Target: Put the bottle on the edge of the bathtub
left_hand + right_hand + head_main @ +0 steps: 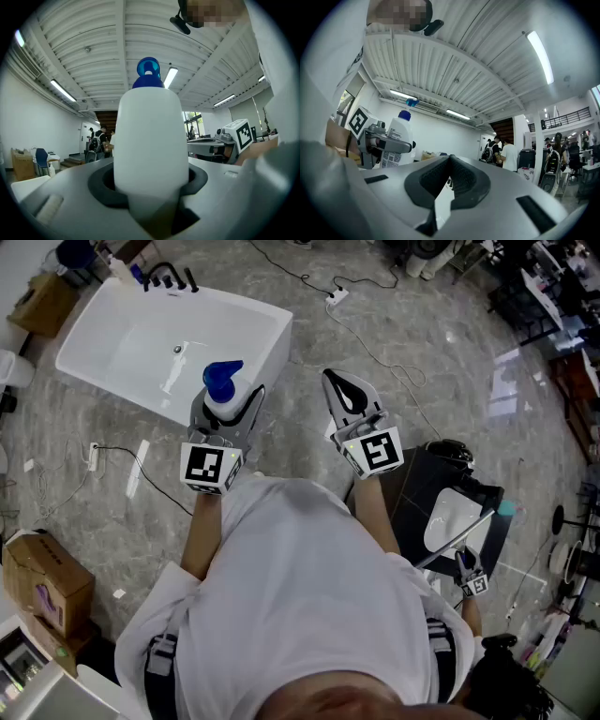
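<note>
The white bathtub (272, 348) sits on the floor, just ahead of the person and to their left. The bottle (150, 140), white with a blue cap, is off the ground, gripped upright around its body by the left tool (150, 187). The right tool (449, 161) is closed on nothing. I'd carry the bottle over the nearest rim, seat its base flat, then release.

bottle (222, 382) base hidden inside left hand-held gripper (228, 405), label (396, 135) print unreadable

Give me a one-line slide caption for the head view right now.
Left gripper grips the white, blue-capped bottle close by the white bathtub; right gripper shut and empty.
</note>
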`<state>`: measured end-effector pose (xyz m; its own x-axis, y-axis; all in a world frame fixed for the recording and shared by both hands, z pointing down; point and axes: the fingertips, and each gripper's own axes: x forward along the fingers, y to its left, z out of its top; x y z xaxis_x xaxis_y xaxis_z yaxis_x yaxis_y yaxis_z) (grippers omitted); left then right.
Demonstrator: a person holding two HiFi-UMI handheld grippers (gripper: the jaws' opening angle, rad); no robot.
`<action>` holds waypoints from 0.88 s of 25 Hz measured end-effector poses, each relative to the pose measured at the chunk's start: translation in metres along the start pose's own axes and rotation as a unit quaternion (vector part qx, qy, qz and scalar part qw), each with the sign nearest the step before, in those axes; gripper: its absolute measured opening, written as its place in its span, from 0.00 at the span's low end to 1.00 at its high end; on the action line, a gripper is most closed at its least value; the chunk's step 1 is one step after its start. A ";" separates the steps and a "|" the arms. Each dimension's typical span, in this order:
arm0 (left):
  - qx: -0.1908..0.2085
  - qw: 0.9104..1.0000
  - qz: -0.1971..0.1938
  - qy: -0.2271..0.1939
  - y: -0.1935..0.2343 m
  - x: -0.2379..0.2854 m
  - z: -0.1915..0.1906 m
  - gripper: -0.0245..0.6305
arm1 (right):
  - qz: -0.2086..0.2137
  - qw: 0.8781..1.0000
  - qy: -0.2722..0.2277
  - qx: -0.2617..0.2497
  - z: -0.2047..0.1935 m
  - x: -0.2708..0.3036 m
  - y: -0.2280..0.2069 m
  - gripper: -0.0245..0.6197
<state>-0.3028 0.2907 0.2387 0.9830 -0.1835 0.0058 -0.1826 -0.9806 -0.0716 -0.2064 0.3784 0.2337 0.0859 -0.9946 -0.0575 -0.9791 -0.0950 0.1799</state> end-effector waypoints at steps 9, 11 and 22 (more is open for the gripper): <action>-0.007 1.000 0.006 0.005 0.012 -0.003 -0.006 0.41 | -0.003 1.000 -0.002 0.002 -0.001 0.006 0.000 0.04; -0.005 1.000 0.007 0.008 0.014 0.000 -0.009 0.41 | -0.007 1.000 -0.001 0.005 -0.005 0.006 -0.004 0.04; -0.009 0.999 0.021 0.034 0.005 0.029 -0.037 0.41 | 0.002 0.999 0.018 0.030 -0.042 -0.011 -0.029 0.04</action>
<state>-0.2762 0.2779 0.2749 0.9712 -0.2272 0.0712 -0.2236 -0.9731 -0.0552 -0.1714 0.3903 0.2704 0.0876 -0.9959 -0.0214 -0.9886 -0.0896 0.1211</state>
